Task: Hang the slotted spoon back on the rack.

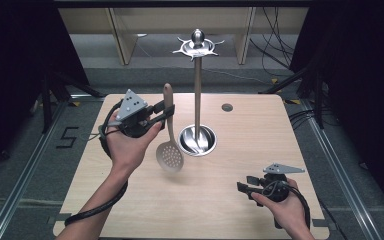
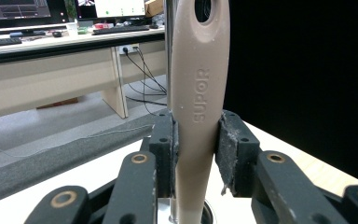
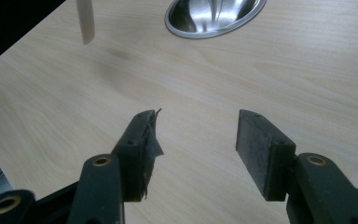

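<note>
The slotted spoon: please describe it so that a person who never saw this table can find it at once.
Start at the tall shiny metal utensil stand near the middle of the light wooden table. Just left of it, the left tongs are shut on the beige plastic slotted spoon, held upright above the tabletop. Its round perforated head hangs downward.

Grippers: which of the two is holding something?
The left gripper: its jaws clamp the handle of the beige slotted spoon, held above the table. The right gripper is open and empty.

Overhead table (image 1: 260, 150) view; two close jaw-cams
</note>
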`<state>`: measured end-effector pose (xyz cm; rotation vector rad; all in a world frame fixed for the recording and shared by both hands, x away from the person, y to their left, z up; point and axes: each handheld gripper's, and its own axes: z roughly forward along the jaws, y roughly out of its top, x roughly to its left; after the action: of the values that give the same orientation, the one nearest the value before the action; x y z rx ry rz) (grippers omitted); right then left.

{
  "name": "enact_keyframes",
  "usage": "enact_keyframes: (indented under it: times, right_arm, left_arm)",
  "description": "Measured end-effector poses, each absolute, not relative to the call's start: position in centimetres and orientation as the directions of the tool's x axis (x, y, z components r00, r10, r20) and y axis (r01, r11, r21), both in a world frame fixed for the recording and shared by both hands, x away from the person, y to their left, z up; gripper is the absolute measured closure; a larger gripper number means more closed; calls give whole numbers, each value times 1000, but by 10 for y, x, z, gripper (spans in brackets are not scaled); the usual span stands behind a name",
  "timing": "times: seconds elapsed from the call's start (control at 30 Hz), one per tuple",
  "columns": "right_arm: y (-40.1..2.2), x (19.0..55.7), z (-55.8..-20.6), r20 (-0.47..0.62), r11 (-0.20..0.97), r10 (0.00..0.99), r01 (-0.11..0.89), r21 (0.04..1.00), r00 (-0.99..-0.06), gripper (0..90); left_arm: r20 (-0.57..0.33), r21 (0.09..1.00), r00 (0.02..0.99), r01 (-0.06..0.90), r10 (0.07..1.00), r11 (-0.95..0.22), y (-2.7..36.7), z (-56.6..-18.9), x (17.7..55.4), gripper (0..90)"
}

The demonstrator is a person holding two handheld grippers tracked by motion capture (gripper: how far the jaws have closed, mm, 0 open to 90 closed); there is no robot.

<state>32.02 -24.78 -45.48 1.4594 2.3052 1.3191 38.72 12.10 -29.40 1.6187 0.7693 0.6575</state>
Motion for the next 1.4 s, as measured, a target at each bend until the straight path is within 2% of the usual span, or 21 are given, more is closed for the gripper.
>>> enact_keyframes:
  times: [0.37, 0.5, 0.6, 0.67, 1.4]
  right_arm:
    - [-247, 320, -456, 348, 151, 774, 687, 711, -530, 479]
    - [-249, 323, -458, 322, 173, 771, 668, 724, -549, 479]
    - [-249, 323, -458, 326, 171, 769, 668, 724, -550, 478]
    - [-250, 322, -457, 318, 175, 776, 670, 721, -545, 478]
    - [-250, 322, -457, 321, 171, 778, 674, 719, -540, 474]
  left_arm:
    - [26, 982, 623, 130, 781, -137, 115, -291, 392, 687]
    - [3, 980, 617, 156, 787, -126, 113, -291, 391, 687]
    - [27, 981, 622, 133, 782, -139, 112, -291, 394, 687]
    - [8, 980, 617, 153, 787, -130, 110, -291, 392, 687]
    - [28, 982, 619, 129, 785, -137, 97, -276, 399, 687]
